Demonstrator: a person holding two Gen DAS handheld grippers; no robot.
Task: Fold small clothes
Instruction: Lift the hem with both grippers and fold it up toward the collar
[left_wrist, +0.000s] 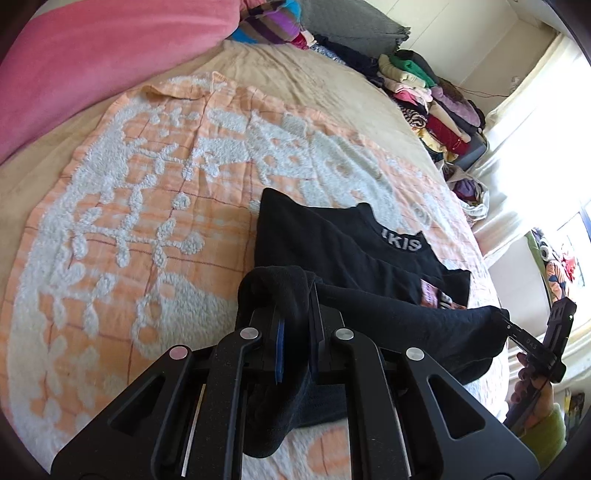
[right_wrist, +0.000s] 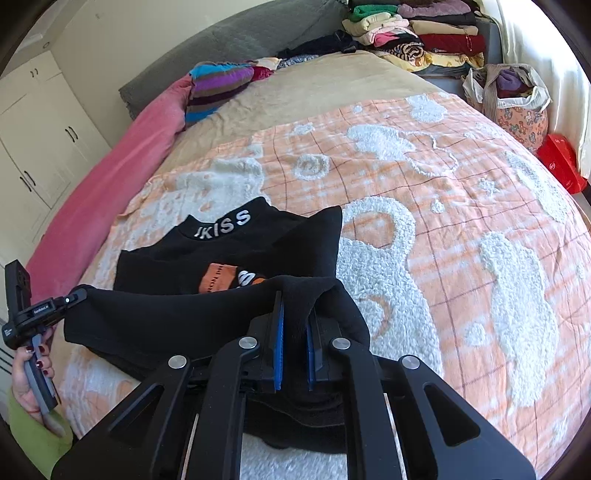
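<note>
A small black top (left_wrist: 332, 243) with white collar lettering and an orange print lies on the orange-and-white bedspread (left_wrist: 140, 206). My left gripper (left_wrist: 295, 314) is shut on one bottom corner of the black top, lifted and folded toward the collar. In the right wrist view my right gripper (right_wrist: 295, 314) is shut on the other bottom corner of the top (right_wrist: 236, 251). The lifted hem stretches between both grippers. Each gripper shows in the other's view: the right one (left_wrist: 517, 332), the left one (right_wrist: 70, 299).
A pink blanket (left_wrist: 92, 55) and a striped pillow (right_wrist: 218, 85) lie at the head of the bed. Stacks of folded clothes (right_wrist: 417, 33) sit at the far edge. A cloth bag (right_wrist: 513, 96) and a red item (right_wrist: 561, 162) stand beside the bed. White cupboards (right_wrist: 33, 140) are at left.
</note>
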